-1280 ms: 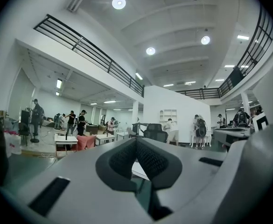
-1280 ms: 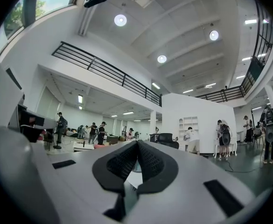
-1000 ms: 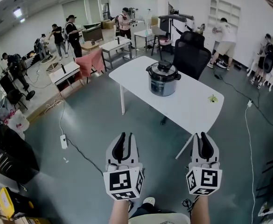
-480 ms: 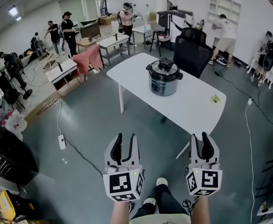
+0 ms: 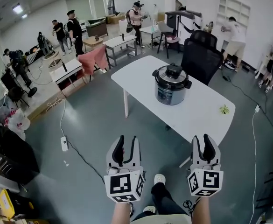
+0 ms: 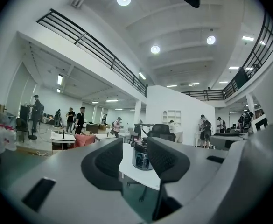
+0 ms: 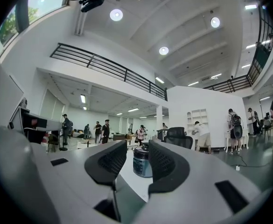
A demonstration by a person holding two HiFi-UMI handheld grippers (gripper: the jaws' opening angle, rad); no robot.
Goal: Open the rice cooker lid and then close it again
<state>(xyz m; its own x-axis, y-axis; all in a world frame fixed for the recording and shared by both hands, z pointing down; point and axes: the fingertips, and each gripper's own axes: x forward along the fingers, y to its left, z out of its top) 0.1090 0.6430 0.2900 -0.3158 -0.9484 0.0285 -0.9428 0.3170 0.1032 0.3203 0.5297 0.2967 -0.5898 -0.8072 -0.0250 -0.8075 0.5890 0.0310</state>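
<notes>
The rice cooker (image 5: 171, 85) stands on the white table (image 5: 136, 76), a silver pot with its black lid down and a knob on top. It is well ahead of both grippers, out of reach. My left gripper (image 5: 127, 141) hovers over the floor, open and empty; its jaws have just opened wider. My right gripper (image 5: 202, 140) is level with it, near the table's front corner, open and empty too, and has also just widened. The rice cooker (image 6: 142, 157) shows far off between the jaws in the left gripper view, and the rice cooker (image 7: 142, 162) likewise in the right gripper view.
A black office chair (image 5: 201, 55) stands behind the table. A small green sprig (image 5: 224, 109) lies near the table's right end. A power strip (image 5: 64, 143) and its cable run along the floor on the left. Desks, a red-draped chair (image 5: 93, 59) and several people fill the back.
Both grippers' jaws have spread from nearly closed to open. The view has moved forward toward the table, and the rice cooker now sits lower and a little to the right.
</notes>
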